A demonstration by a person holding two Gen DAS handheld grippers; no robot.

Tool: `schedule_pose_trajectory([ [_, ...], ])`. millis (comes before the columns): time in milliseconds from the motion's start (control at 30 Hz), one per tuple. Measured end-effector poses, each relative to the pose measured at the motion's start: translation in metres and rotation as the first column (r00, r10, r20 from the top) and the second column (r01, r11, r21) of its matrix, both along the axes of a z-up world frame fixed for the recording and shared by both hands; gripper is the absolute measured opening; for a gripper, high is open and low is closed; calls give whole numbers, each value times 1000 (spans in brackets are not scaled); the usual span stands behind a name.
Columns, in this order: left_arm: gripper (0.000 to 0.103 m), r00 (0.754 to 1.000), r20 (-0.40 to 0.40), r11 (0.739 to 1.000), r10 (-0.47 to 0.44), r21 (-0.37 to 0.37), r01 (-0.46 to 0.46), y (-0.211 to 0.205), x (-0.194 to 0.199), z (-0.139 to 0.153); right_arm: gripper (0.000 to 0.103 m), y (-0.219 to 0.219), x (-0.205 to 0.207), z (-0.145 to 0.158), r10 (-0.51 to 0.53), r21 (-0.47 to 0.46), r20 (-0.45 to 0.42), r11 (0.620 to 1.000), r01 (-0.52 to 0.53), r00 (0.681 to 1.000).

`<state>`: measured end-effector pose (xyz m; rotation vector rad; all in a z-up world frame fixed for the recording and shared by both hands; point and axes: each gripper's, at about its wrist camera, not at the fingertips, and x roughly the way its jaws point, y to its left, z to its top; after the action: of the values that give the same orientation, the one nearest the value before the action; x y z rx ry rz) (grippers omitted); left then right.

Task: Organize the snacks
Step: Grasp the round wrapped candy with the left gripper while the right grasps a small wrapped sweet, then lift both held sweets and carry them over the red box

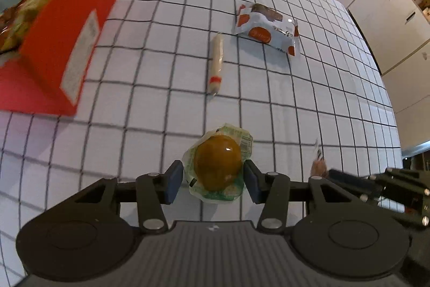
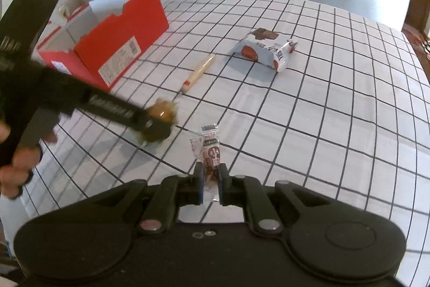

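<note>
Left gripper (image 1: 213, 180), right gripper (image 2: 210, 183): jaws clamped.

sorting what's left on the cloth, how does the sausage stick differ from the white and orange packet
The sausage stick is a thin, pale cylinder with a red band near one end; the white and orange packet is broad, puffy and printed. The stick lies nearer the red box, the packet farther from it. Both lie loose on the checked cloth, in neither claw.

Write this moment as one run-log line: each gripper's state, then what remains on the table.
left gripper: shut on jelly cup | right gripper: shut on small candy packet | remaining: sausage stick, white snack pack
</note>
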<state>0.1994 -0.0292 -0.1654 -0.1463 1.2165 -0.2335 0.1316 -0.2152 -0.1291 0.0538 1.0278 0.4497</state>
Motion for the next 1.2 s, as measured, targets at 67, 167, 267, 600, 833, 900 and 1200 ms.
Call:
schedule_pose_trajectory([
  [67,48,1000,13,1000,8,-14,-8,10,-9,5,8,1,-4,5,-14,14,2,1000,14,1000],
  [167,48,999,29,999,28,-37,-27,27,-21,14,8,6,-11,13,-35,28,8,999,35,999],
  [267,48,998,48,998,44,-48,-42,43,-32,22,8,15,-17,21,-46,40,14,998,46,999],
  [600,48,992,94,994,79,-86,-71,99,-55,60,8,52,-28,50,-67,87,57,994,61,996],
  [833,48,986,148,992,78,-114,-62,134,-58,92,8,90,-26,77,-55,132,105,990,41,993],
  [900,48,982,169,992,79,-111,-61,144,-58,101,8,102,-24,85,-53,139,124,990,36,991],
  [1200,48,961,258,991,104,-112,-77,197,-50,135,8,154,-3,118,-41,162,206,987,7,978],
])
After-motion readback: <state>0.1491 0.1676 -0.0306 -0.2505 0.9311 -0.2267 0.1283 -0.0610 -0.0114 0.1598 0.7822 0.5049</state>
